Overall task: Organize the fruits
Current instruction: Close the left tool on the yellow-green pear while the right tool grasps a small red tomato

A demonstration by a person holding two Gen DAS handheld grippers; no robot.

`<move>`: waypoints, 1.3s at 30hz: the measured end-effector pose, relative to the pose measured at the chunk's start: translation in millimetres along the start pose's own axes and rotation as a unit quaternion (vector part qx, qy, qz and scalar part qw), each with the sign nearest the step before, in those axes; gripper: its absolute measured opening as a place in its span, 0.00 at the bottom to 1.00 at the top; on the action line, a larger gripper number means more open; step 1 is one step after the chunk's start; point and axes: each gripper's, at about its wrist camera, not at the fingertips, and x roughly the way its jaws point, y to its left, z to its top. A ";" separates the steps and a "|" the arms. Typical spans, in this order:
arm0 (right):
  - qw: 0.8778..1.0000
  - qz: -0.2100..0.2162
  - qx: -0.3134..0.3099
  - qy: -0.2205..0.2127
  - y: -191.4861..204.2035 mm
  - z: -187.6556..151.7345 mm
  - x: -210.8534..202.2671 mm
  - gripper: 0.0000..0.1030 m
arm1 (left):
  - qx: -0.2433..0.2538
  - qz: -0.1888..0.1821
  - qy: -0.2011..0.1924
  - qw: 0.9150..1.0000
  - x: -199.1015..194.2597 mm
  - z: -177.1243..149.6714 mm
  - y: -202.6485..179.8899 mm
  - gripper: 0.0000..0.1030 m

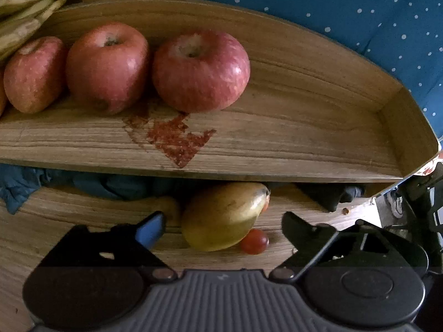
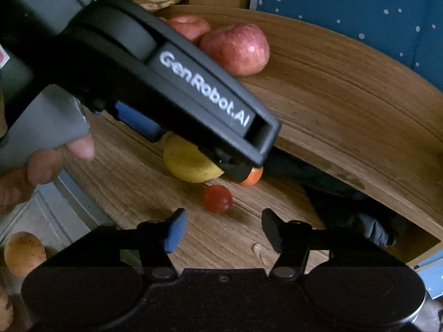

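- Yellow fruit [image 1: 221, 215], pear-like, lies on the lower wooden shelf [image 1: 55, 221] under the front edge of the upper shelf [image 1: 277, 144]; a small red fruit [image 1: 254, 241] touches it.
- My left tongs [image 1: 223, 225] straddle it, spread, pads apparently not yet pressing.
- Step, I judge: picking it up. Next: close on its flanks, draw it clear.
- My right tongs [image 2: 224, 228] hang part-spread and empty, near the red fruit.
- Three apples [image 1: 200, 70] sit on the upper shelf.
- Orange fruit [image 2: 253, 176] mostly hidden; kind unclear.
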 end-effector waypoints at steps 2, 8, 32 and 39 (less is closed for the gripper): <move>1.000 0.001 0.001 0.000 -1.7 0.1 0.6 0.56 | -0.006 0.000 0.002 1.000 0.3 0.1 -0.3 0.86; 1.000 0.008 0.000 -0.001 -3.5 1.6 4.8 0.50 | -0.010 -0.007 0.004 1.000 1.3 2.8 -3.6 0.81; 1.000 0.000 0.004 0.001 -13.1 -12.7 0.8 0.25 | 0.065 -0.005 0.022 0.998 12.5 -6.5 -17.6 0.73; 1.000 -0.016 0.019 0.004 -13.9 -24.1 -10.3 0.25 | 0.097 -0.004 0.037 0.995 23.9 -14.6 -33.5 0.72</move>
